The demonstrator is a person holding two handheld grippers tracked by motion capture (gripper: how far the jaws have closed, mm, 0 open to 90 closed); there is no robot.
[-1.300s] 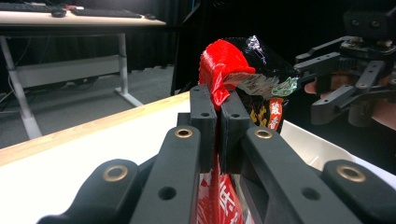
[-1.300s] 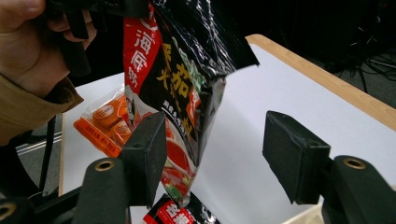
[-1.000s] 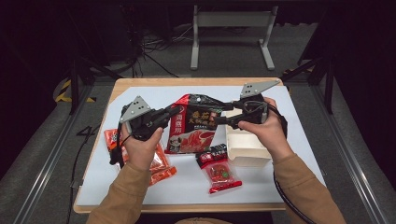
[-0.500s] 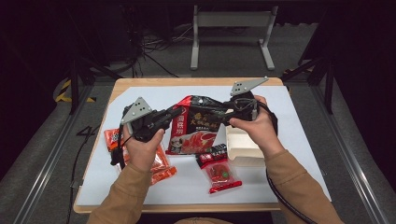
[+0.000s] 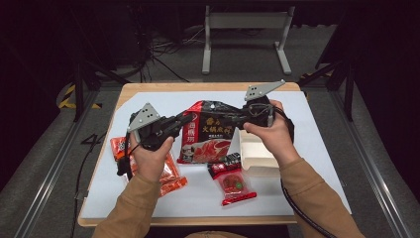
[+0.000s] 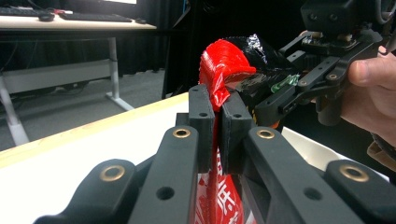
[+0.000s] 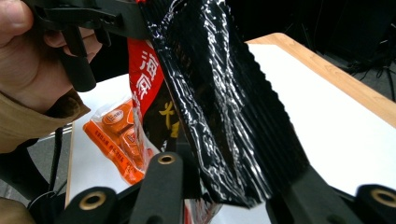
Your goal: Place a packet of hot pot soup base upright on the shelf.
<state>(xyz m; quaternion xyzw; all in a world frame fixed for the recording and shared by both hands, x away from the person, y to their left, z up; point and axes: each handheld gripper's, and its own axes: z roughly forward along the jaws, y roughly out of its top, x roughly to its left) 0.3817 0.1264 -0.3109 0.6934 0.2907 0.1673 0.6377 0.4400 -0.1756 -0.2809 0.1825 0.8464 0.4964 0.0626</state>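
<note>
- Nearest the person, a small red sachet is lying flat on the white-covered worktop, with an orange snack packet to its left, partly hidden under the left forearm.
- A white open box is sitting on the worktop just under the right hand; its inside is mostly screened by that hand, so what it holds cannot be made out.
- A large red-and-black pouch is hanging above the middle of the worktop, stretched between the two tools; its printed lettering is too small to read in the high view, and its lower edge is cut off in both gripper views.
- The left tongs are pressed together, pinching the pouch's crumpled red edge between their pads.
- The right tongs have just been closing and are now gripping the pouch's black crimped seam; their tips are covered by the glossy film.
- Farther back, a metal stand is standing on the dark floor beyond the worktop.
</note>
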